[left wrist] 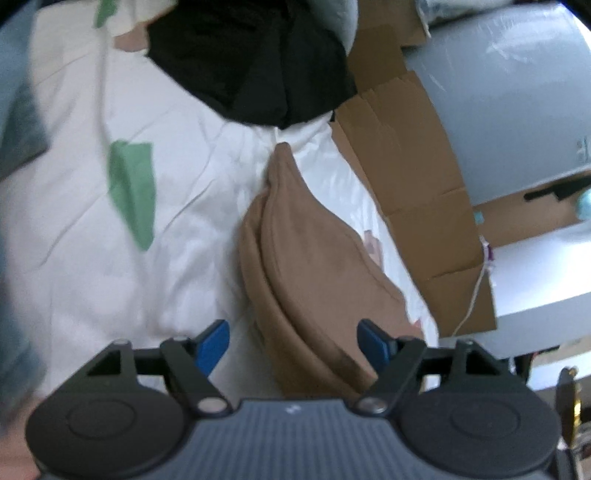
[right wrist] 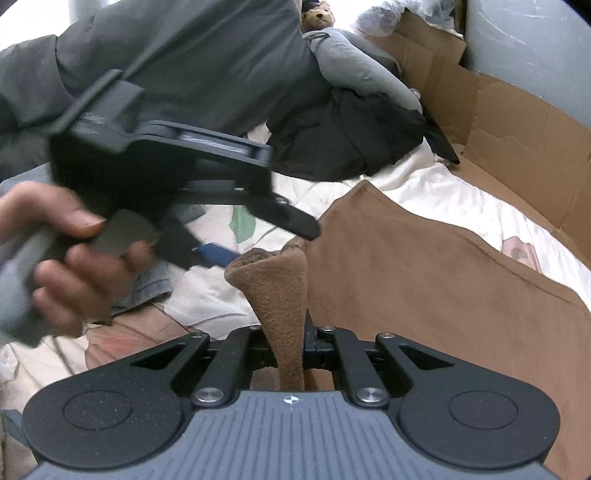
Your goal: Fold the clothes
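Note:
A brown fleece garment [left wrist: 314, 258] lies folded on the white bedsheet [left wrist: 184, 206]. My left gripper [left wrist: 293, 345] hangs open just above its near end, blue fingertips [left wrist: 214, 345] spread wide with nothing between them. In the right wrist view the same brown garment [right wrist: 424, 280] spreads to the right, and my right gripper [right wrist: 290, 343] is shut on a bunched corner of it that rises in front of the camera. The left gripper [right wrist: 236, 240] shows there too, held by a hand [right wrist: 66, 266], hovering over the garment's left edge.
A black garment [left wrist: 258, 59] and a grey one [right wrist: 354, 62] are piled at the head of the bed. Flattened cardboard [left wrist: 417, 184] lines the bed's right side. A toy bear [right wrist: 319, 16] sits at the back. A grey sleeve [right wrist: 166, 62] crosses the top left.

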Tool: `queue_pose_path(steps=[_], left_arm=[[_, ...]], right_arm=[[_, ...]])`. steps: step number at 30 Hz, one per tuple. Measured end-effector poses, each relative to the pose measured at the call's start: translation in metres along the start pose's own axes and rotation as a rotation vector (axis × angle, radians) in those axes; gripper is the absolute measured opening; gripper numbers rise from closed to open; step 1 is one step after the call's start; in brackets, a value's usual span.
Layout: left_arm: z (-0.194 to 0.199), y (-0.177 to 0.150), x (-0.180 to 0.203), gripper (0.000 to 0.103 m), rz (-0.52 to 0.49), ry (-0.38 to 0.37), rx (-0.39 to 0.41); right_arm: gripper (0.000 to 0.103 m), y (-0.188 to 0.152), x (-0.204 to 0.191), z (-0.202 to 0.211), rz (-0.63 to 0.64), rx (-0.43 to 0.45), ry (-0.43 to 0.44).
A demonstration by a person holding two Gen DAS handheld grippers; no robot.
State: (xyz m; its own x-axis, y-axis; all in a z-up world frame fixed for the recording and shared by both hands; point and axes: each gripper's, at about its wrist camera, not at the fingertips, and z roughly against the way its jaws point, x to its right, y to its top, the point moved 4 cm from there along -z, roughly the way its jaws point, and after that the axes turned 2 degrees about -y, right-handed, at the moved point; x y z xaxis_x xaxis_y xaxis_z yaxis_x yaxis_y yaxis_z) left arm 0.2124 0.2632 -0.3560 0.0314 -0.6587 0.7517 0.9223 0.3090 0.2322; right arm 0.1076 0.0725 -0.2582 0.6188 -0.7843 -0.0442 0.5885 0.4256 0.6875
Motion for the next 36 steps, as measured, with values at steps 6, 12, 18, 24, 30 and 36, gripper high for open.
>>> queue_pose_path(steps=[6,12,18,24,30,36], left_arm=[[-0.032,0.023,-0.004,0.078,-0.016,0.013,-0.035],[-0.057,0.042,-0.006,0.07,-0.011,0.001,-0.072],[-0.077,0.063,-0.004,0.038,-0.001,-0.002,-0.073],[-0.082,0.072,0.015,0.011,-0.036,0.073,-0.07],[-0.061,0.067,0.079,0.01,-0.138,0.046,-0.019],[-0.076,0.05,0.129,0.01,-0.172,-0.021,0.013]], right_arm=[[0.005,0.001,0.005,0.002,-0.063,-0.005,0.005],[0.004,-0.001,0.009,0.007,-0.094,0.004,-0.002],[0.004,-0.001,0.013,0.019,-0.121,0.025,-0.009],[0.004,0.01,0.025,0.041,-0.142,0.049,-0.015],[0.004,0.009,0.052,0.07,-0.271,0.107,-0.017],[0.004,-0.006,0.086,0.099,-0.37,0.143,-0.004]])
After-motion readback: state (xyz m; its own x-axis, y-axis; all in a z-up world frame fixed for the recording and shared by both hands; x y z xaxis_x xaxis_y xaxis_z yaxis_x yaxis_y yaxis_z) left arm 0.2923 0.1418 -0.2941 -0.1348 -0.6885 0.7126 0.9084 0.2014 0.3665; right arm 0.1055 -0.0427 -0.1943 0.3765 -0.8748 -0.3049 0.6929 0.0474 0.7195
